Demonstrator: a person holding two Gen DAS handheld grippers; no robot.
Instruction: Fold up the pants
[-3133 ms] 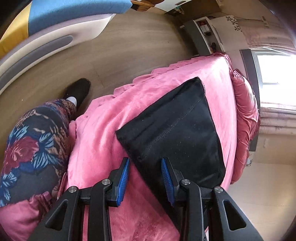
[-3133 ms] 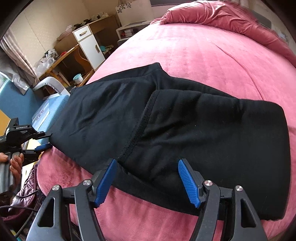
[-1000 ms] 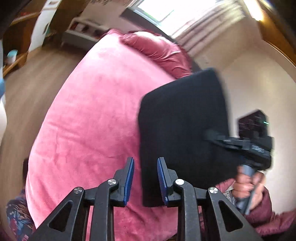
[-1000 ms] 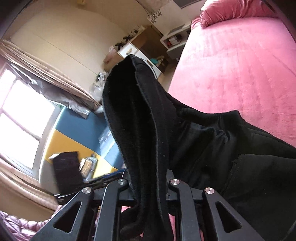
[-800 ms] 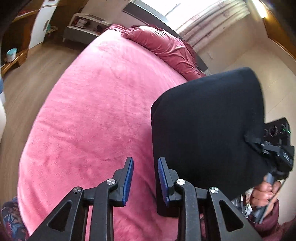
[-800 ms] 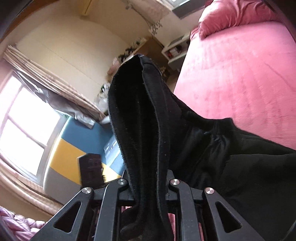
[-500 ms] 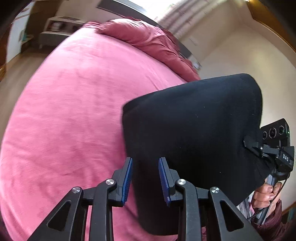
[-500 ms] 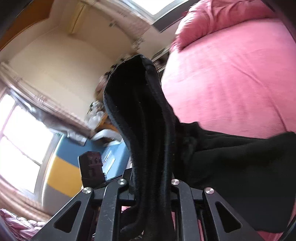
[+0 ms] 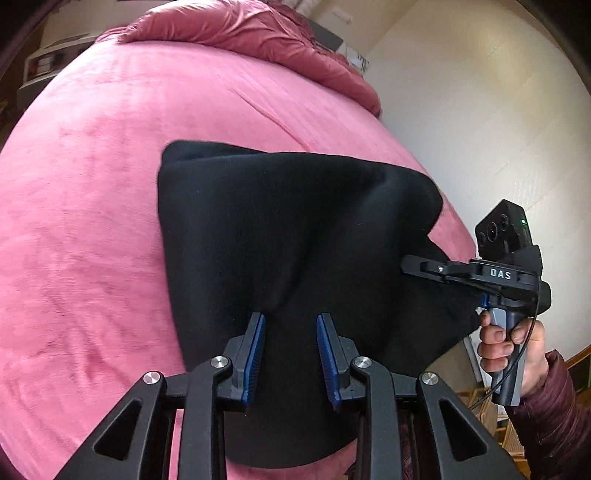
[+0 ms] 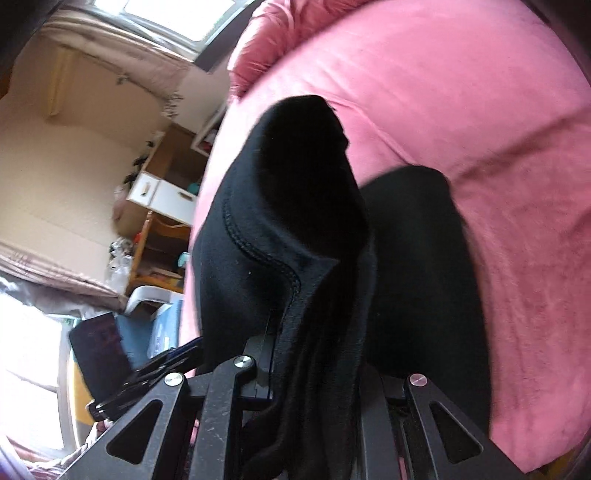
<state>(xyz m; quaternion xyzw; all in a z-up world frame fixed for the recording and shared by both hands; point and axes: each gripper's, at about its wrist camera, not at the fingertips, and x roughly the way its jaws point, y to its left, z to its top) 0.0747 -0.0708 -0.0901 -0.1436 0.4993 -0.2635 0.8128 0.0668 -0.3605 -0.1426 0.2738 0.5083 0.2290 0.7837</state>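
Note:
The black pants (image 9: 295, 236) are lifted over the pink bed (image 9: 92, 184), folded and hanging between my two grippers. My left gripper (image 9: 290, 354) pinches a bunch of the black cloth between its blue pads. My right gripper (image 9: 413, 264) is seen at the right of the left wrist view, held in a hand, shut on the other edge of the pants. In the right wrist view my right gripper (image 10: 314, 384) is shut on a thick wad of the pants (image 10: 295, 229), which hides its fingertips. The far fold of the pants touches the bed.
A rumpled pink duvet (image 9: 240, 33) lies at the head of the bed. A pale wall (image 9: 498, 110) stands to the right. A wooden desk with white drawers (image 10: 162, 192) and a blue and yellow chair (image 10: 159, 343) stand beside the bed.
Both grippers have carried the pants forward and lower over the bed. The cloth now drapes down and its far fold rests on the bed. Both views have swung toward the bed.

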